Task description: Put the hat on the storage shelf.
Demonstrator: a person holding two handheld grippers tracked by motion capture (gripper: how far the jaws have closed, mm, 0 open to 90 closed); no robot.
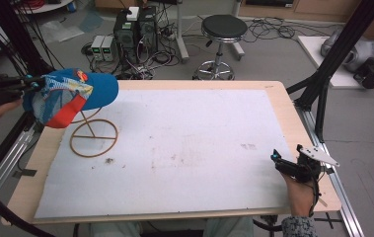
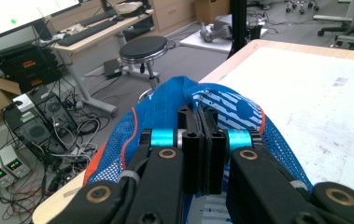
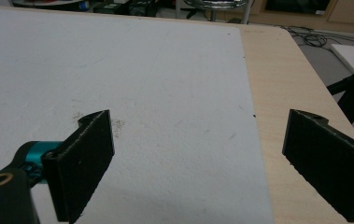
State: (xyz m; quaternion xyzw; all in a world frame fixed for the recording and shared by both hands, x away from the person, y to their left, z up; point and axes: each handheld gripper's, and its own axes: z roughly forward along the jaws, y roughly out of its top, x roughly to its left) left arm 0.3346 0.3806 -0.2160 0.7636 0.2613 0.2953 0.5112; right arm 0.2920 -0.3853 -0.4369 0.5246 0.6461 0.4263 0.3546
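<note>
A blue cap (image 1: 71,94) with white-patterned mesh and an orange underside sits tilted on top of a brown wire stand (image 1: 94,138) at the table's far left. My left gripper (image 1: 32,85) comes in from the left edge and is shut on the cap's mesh rim. In the left gripper view the jaws press together on the cap's (image 2: 165,100) edge, with the left gripper (image 2: 201,140) closed tight. My right gripper (image 1: 279,163) hovers low over the table's front right corner, open. In the right gripper view nothing lies between the wide-apart jaws of the right gripper (image 3: 198,163).
A white mat (image 1: 199,138) covers most of the wooden table (image 1: 293,113). Black frame struts (image 1: 332,54) rise beside the right edge. Beyond the far edge stand a black stool (image 1: 223,27), computer towers (image 1: 135,27) and tangled cables on the floor.
</note>
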